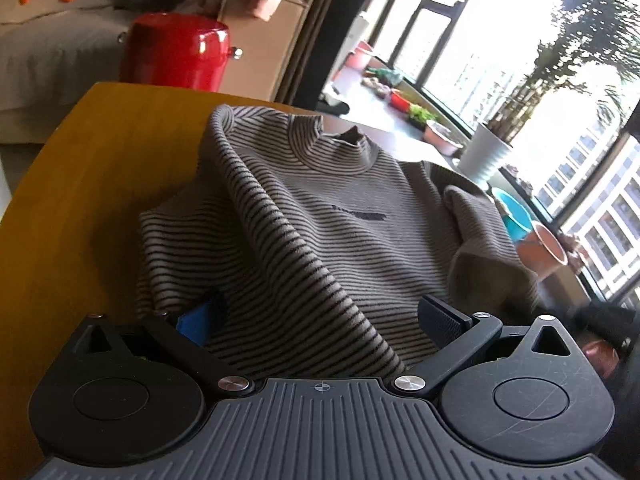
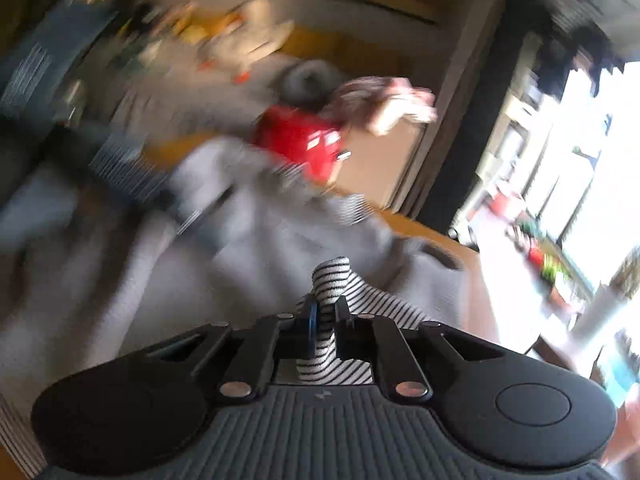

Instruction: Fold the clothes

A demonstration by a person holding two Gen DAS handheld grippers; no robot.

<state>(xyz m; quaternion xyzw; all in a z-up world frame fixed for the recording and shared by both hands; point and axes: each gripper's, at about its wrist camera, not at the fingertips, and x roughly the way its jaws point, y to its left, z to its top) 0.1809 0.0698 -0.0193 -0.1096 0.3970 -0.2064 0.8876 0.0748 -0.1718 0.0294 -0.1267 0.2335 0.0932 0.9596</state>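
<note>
A brown striped high-neck sweater lies on a wooden table, front up, with a sleeve folded diagonally across it toward the camera. My left gripper is open, its jaws wide apart over the near hem, with cloth lying between them. In the right wrist view, which is blurred, my right gripper is shut on a pinched fold of the striped sweater and holds it above the rest of the garment.
A red cylindrical stool and a cardboard box with pink cloth stand behind the table. A white pot, a blue bowl and a pink pot sit by the window at the right.
</note>
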